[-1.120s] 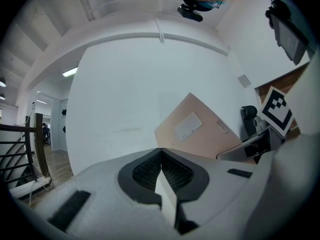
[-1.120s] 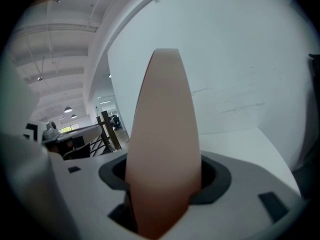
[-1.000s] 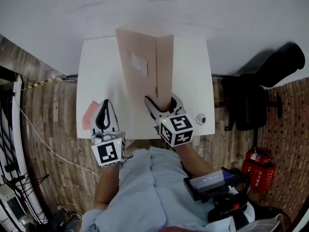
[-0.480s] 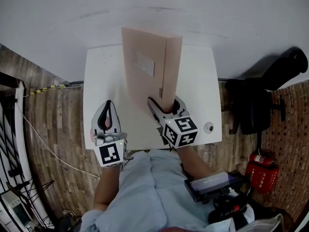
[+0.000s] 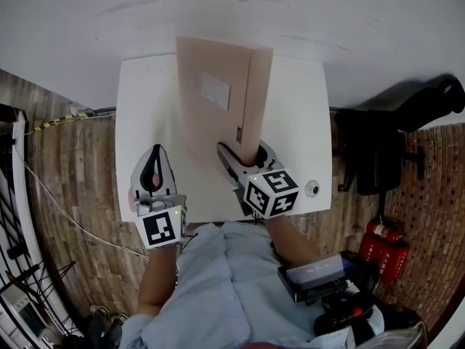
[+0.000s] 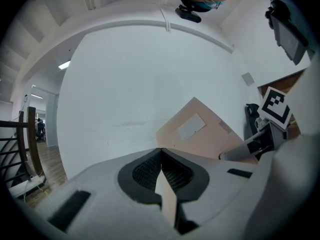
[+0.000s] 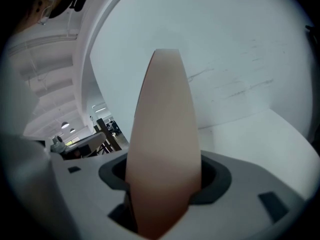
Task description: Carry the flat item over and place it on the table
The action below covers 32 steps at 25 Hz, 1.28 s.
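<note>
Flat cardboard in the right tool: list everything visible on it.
The flat cardboard is pale pinkish-tan, folded along one lengthwise crease, with a white rectangular label on its wider face and a small dark mark near the crease. It stands upright, slightly tilted, over the white table. The right tool clamps its lower edge. Whether it touches the table can't be told.

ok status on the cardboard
Right gripper shut on flat cardboard, upright above table. Left gripper shut on thin card. Small round object near table edge.

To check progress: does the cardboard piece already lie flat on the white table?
No, the cardboard piece is held upright in the jaws of the right gripper, above the table.
</note>
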{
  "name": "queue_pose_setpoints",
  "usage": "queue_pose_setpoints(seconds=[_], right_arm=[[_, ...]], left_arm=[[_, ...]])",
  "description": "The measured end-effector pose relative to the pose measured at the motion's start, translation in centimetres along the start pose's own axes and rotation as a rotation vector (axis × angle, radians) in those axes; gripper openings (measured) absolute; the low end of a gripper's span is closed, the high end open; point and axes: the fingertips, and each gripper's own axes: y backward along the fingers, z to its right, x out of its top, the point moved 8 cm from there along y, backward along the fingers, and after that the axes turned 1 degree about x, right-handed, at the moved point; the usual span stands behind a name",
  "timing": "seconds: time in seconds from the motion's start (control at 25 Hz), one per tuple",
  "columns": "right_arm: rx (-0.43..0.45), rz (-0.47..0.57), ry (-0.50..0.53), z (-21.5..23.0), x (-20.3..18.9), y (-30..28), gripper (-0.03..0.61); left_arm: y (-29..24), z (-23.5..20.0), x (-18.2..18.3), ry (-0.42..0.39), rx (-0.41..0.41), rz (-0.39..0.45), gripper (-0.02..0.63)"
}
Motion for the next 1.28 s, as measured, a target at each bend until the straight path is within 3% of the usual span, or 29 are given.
queue_pose_setpoints(seconds=[0.44, 0.92, 1.12, 1.28], right_arm=[[0.090, -0.058, -0.200, 3.3, -0.7, -1.6, 0.287], [0.205, -0.201, -0.460, 7.8, -2.4, -4.2, 0.301], [0.214, -0.269, -0.567, 9.6, -3.4, -5.1, 0.313], [0.227, -0.294, -0.589, 10.5, -3.6, -5.7, 0.321]], left_arm=[[-3.0, 0.7, -1.7, 0.024, -0.012, -0.052, 0.009], [-3.9, 0.5, -2.6, 0.014, 0.020, -0.102, 0.009], [-4.4, 0.9, -2.6, 0.012, 0.023, -0.114, 0.009], [-4.7, 0.9, -3.1, 0.014, 0.028, -0.127, 0.009]])
